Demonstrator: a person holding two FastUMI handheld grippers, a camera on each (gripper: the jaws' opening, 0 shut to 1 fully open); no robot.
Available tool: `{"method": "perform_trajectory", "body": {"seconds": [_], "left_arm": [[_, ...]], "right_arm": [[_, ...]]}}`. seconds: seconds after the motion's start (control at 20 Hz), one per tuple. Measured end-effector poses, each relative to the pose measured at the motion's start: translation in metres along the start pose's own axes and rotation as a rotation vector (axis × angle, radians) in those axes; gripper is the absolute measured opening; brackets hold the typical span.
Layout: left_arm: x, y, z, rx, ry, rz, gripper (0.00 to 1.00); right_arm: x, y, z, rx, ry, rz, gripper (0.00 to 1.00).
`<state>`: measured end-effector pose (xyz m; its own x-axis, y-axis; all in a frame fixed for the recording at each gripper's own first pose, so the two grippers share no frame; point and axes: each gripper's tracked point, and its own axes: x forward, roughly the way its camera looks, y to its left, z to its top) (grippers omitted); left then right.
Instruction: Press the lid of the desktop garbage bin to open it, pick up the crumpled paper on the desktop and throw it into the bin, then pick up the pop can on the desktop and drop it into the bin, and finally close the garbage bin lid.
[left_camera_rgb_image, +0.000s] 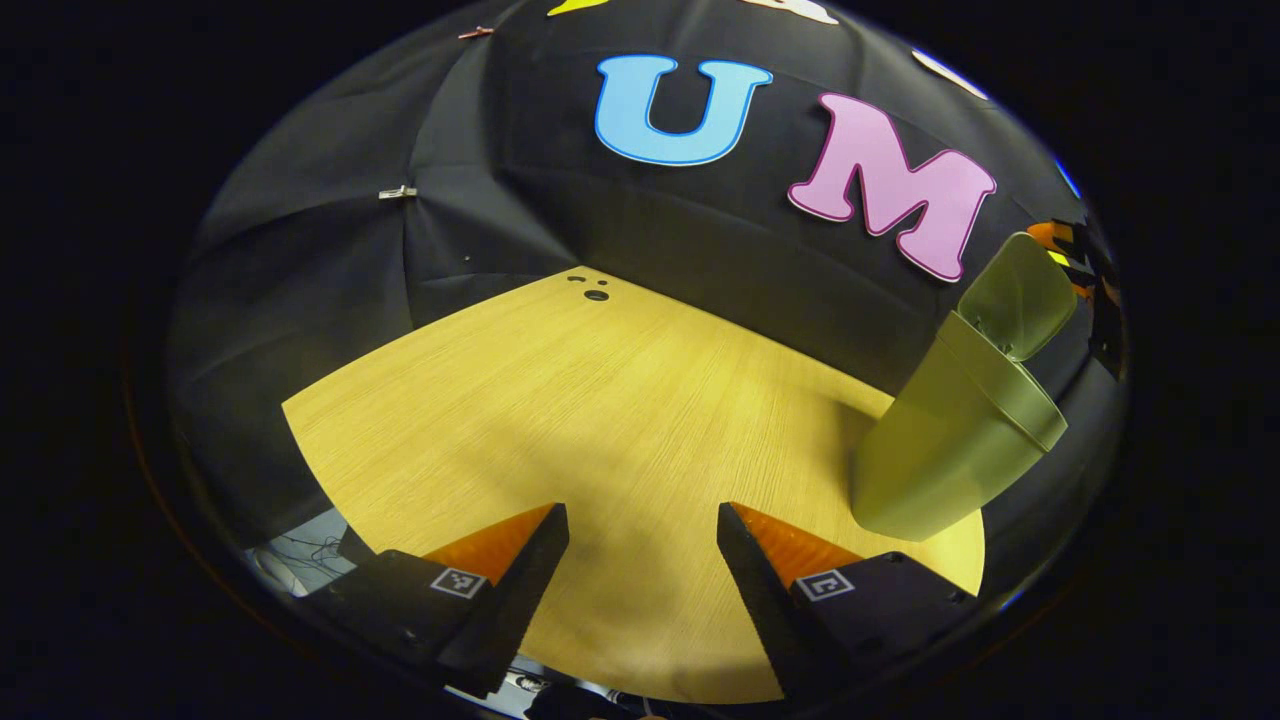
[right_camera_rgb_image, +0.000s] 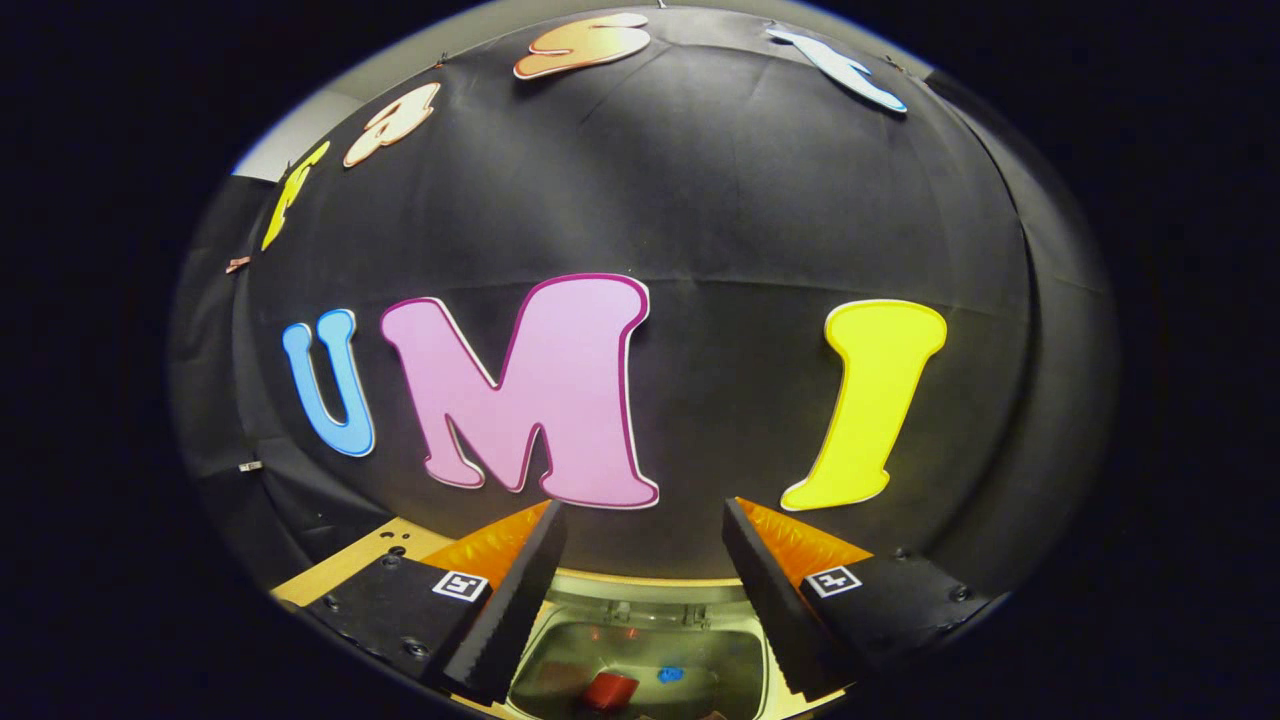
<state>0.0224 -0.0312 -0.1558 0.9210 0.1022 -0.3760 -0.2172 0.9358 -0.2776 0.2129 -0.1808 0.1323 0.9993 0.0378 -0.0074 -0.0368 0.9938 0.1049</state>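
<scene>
In the left gripper view, the left claw (left_camera_rgb_image: 642, 560) hangs wide open and empty above the pale wood-grain tabletop (left_camera_rgb_image: 600, 400), with the olive-green plastic garbage bin (left_camera_rgb_image: 950, 440) standing off to its right, its flap lid (left_camera_rgb_image: 1020, 295) raised. In the right gripper view, the right claw (right_camera_rgb_image: 645, 590) is parted and empty directly over the open bin (right_camera_rgb_image: 640, 650), where a red pop can (right_camera_rgb_image: 610, 690) lies inside.

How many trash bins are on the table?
1. The olive-green plastic desktop bin stands at the wooden table's right edge, lid up. The right gripper hangs above its open mouth.
</scene>
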Motion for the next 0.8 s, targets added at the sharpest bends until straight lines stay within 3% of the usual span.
{"method": "perform_trajectory", "body": {"seconds": [0.45, 0.8], "left_arm": [[0.006, -0.014, -0.013, 0.063, 0.043, -0.043, 0.96], [0.008, -0.019, -0.017, 0.092, 0.062, -0.053, 0.96]], "right_arm": [[-0.037, 0.012, -0.107, -0.012, 0.151, 0.022, 0.99], [-0.045, 0.010, -0.155, 0.040, 0.243, -0.007, 0.99]]}}
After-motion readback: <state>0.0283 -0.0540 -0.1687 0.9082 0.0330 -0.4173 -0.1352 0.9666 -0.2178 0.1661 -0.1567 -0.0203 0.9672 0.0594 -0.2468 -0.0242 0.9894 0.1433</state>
